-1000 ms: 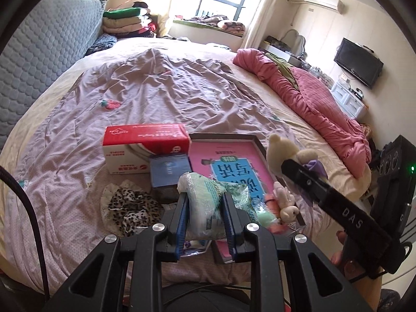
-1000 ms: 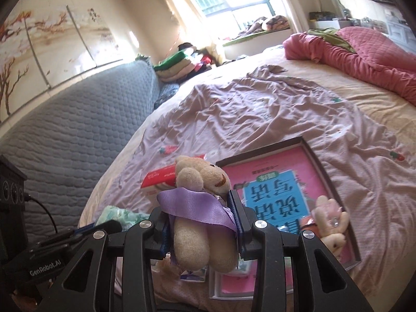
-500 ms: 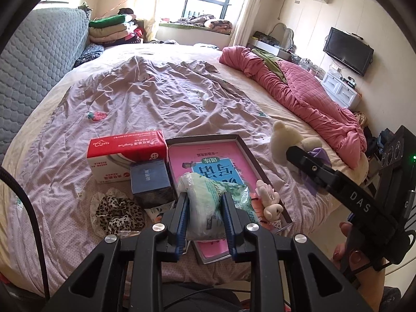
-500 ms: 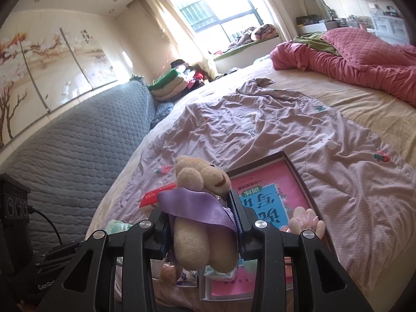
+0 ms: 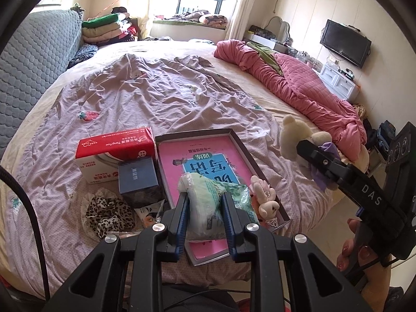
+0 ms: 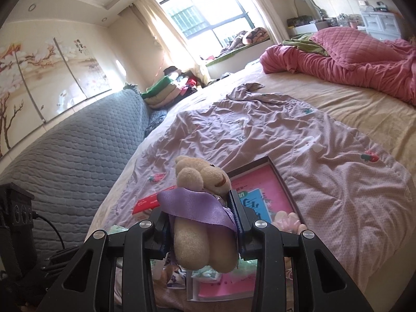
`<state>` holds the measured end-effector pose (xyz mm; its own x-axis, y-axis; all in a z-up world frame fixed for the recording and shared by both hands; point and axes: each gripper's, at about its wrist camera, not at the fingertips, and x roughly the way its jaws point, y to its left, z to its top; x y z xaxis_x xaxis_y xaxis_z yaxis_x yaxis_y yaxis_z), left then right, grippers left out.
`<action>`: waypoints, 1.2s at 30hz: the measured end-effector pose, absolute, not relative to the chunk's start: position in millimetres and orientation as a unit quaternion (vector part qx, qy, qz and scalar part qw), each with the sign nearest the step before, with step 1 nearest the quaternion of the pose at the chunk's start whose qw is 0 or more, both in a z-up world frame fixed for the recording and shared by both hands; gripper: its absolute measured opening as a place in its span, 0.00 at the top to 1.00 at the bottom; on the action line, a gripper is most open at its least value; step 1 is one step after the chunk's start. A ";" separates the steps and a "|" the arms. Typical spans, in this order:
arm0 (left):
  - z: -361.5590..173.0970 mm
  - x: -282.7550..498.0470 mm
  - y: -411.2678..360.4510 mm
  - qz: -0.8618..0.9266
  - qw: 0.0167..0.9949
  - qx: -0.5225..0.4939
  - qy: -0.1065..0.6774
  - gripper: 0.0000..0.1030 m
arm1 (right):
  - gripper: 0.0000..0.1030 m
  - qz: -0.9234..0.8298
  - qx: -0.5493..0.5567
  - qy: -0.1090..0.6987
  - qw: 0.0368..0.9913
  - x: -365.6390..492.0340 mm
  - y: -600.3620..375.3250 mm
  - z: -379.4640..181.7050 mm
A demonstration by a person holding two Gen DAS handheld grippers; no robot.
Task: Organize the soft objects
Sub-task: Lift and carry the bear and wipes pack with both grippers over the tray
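Both tongs clamped: tissue pack (image 5: 208, 202), bear (image 6: 200, 208)

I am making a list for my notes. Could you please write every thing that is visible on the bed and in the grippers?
tissue box: 1, red and white, on the purple sheet, left of the tray
blue box: 1, dark blue, in front of the tissue box
scrunchie: 1, leopard print, near edge of the bed
tray: 1, dark rim, holds a pink book
pink plush: 1, pink, in the tray's near right corner
quilt: 1, pink-red, far right of the bed
soft packet: 1, white-green, between the left gripper's fingers
teddy bear: 1, beige with a purple ribbon, between the right gripper's fingers
left gripper: black, shut
right gripper: black, shut
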<state>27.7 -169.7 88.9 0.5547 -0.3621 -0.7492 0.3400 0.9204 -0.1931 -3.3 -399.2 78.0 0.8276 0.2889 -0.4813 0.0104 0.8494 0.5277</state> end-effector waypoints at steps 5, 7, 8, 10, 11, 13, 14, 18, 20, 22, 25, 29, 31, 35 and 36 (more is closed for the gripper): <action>81.7 34.5 -176.0 -0.196 0.880 -0.009 0.432 0.75 | 0.62 0.068 0.266 0.288 0.917 -4.4 -406.1 70.4; 76.5 37.8 -179.0 -0.194 0.879 -0.006 0.435 0.75 | 0.62 0.064 0.265 0.291 0.917 -4.0 -408.2 66.0; 73.5 39.9 -179.5 -0.192 0.879 -0.006 0.438 0.75 | 0.62 0.064 0.266 0.294 0.916 -3.8 -408.9 62.9; 65.8 43.0 -181.2 -0.188 0.877 -0.004 0.442 0.75 | 0.62 0.060 0.265 0.299 0.915 -3.1 -409.9 56.5; 62.8 44.4 -181.2 -0.186 0.876 -0.005 0.444 0.75 | 0.62 0.059 0.264 0.302 0.914 -2.7 -410.1 52.8; 55.7 47.6 -182.5 -0.186 0.874 -0.006 0.449 0.75 | 0.62 0.058 0.266 0.307 0.912 -1.7 -411.5 45.4; 51.9 48.5 -183.5 -0.186 0.873 -0.006 0.451 0.75 | 0.62 0.058 0.267 0.310 0.911 -1.1 -412.1 42.5; 38.2 50.2 -190.3 -0.190 0.866 0.001 0.462 0.75 | 0.62 0.056 0.269 0.320 0.907 2.7 -414.4 29.5; 31.1 50.7 -192.9 -0.193 0.862 0.003 0.469 0.75 | 0.62 0.056 0.267 0.324 0.906 4.4 -413.7 24.7; 25.7 51.3 -194.9 -0.193 0.859 0.007 0.474 0.75 | 0.62 0.056 0.267 0.328 0.904 6.3 -413.2 20.0; 19.1 52.3 -198.2 -0.196 0.853 0.011 0.483 0.75 | 0.62 0.057 0.265 0.333 0.903 9.1 -412.7 13.4; 9.0 51.2 -203.8 -0.206 0.843 0.021 0.496 0.75 | 0.62 0.054 0.255 0.341 0.903 13.6 -410.0 5.7; 4.1 50.7 -208.7 -0.211 0.838 0.031 0.502 0.75 | 0.62 0.051 0.253 0.344 0.903 15.5 -408.7 2.8; -8.4 51.9 -217.3 -0.215 0.830 0.050 0.513 0.75 | 0.62 0.047 0.242 0.350 0.904 20.6 -405.6 -4.2; -10.2 52.3 -218.4 -0.215 0.829 0.053 0.513 0.75 | 0.62 0.046 0.240 0.351 0.904 21.0 -405.4 -5.0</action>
<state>52.3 -218.4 -10.2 0.3805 -0.3010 -0.8744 0.4108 0.9022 -0.1318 21.0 -405.4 -5.0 0.7492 0.2526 -0.6123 0.0850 0.8801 0.4671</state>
